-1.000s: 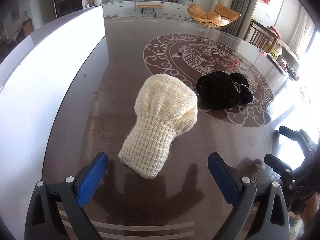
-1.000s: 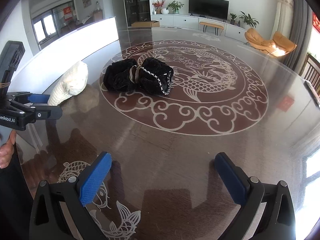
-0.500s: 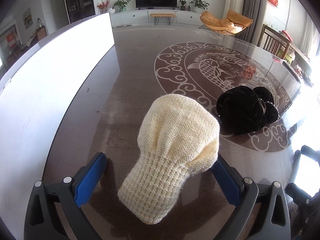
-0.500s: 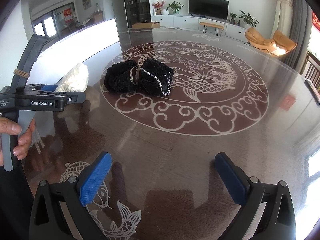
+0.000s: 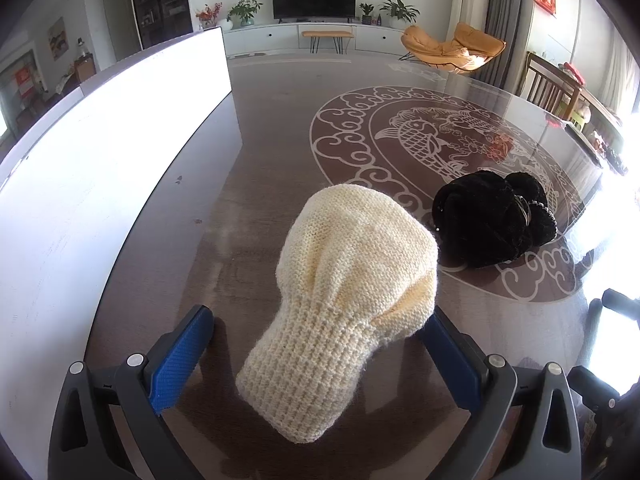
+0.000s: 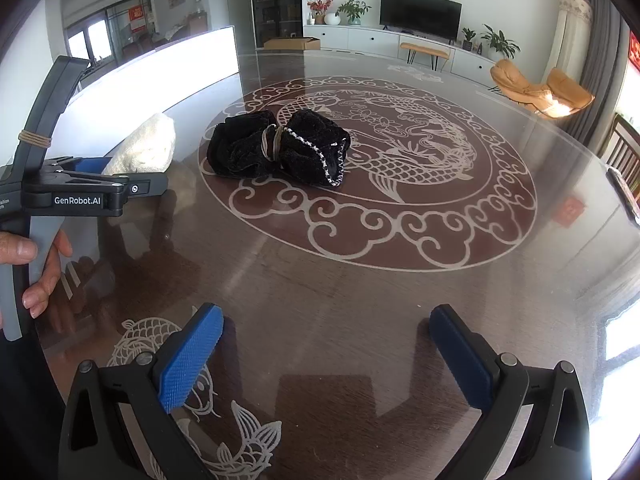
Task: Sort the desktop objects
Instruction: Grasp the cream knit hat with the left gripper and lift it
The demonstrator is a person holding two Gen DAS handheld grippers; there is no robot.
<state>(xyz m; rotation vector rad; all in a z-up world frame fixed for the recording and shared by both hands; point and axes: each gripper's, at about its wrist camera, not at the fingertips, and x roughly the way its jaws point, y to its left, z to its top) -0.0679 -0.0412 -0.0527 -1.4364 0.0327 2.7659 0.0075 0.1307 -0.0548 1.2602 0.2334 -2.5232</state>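
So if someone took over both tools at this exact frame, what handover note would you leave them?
Left tool: open, jaws either side of the cream knit hat, not closed on it.
Right tool: open, empty, over bare table.
Black velvet pouch: untouched on the dragon medallion, beside the hat.
Done: nothing sorted that these views show.
Left: grip the hat, place it, then likely the pouch. No bin or sorting spot is visible.

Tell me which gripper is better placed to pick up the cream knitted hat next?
Left. The left gripper is open with the cream knitted hat already between its fingers. The right gripper is open over bare table, away from the hat.
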